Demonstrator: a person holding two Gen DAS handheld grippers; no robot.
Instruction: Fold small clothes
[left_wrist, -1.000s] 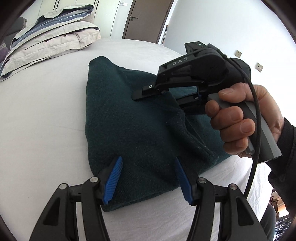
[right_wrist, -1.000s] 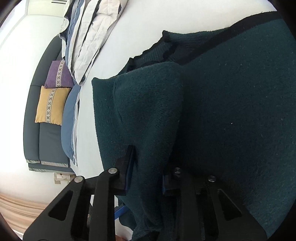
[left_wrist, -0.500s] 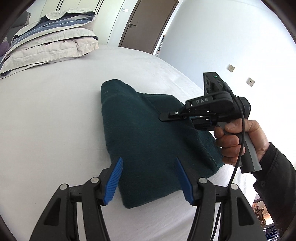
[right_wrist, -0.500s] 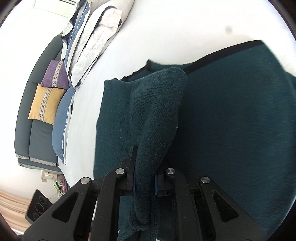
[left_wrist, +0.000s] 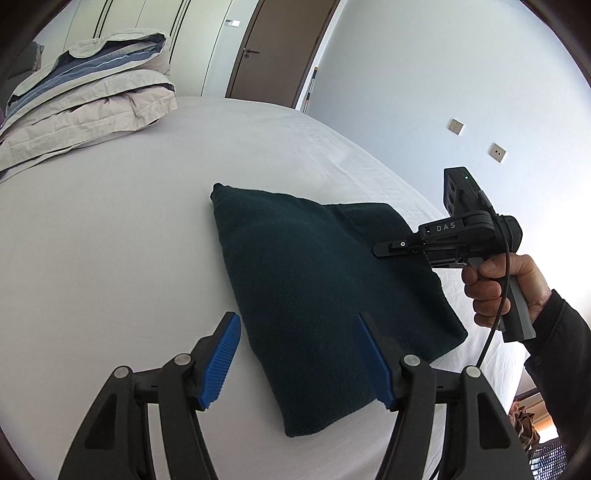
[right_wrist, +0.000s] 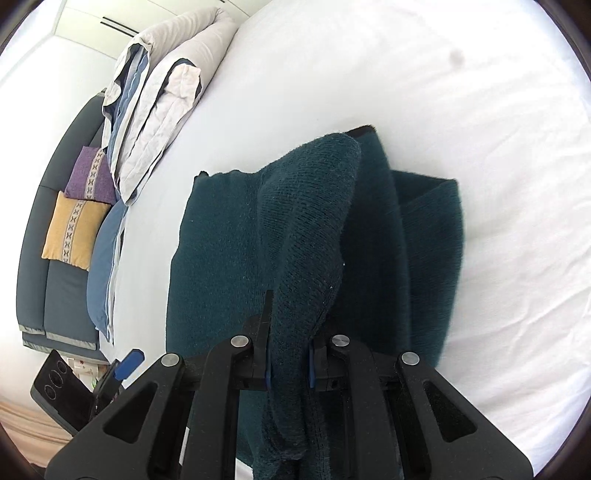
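A dark green knitted garment (left_wrist: 317, 288) lies folded on the white bed (left_wrist: 110, 240). My left gripper (left_wrist: 301, 354) is open and empty, raised above the garment's near edge. My right gripper (right_wrist: 290, 363) is shut on a fold of the garment (right_wrist: 306, 229) and lifts it off the rest of the cloth. In the left wrist view the right gripper (left_wrist: 380, 251) sits at the garment's right side, held by a hand (left_wrist: 506, 284).
A pile of folded bedding (left_wrist: 85, 110) lies at the bed's far left. A door (left_wrist: 273, 48) stands behind the bed. A dark sofa with purple and yellow cushions (right_wrist: 77, 221) runs beside the bed. A black device (right_wrist: 62, 391) shows at lower left.
Both grippers have pulled back and up from the garment. The right gripper has closed tighter on the fold and lifted it, dragging the cloth over itself. The left gripper stays open.
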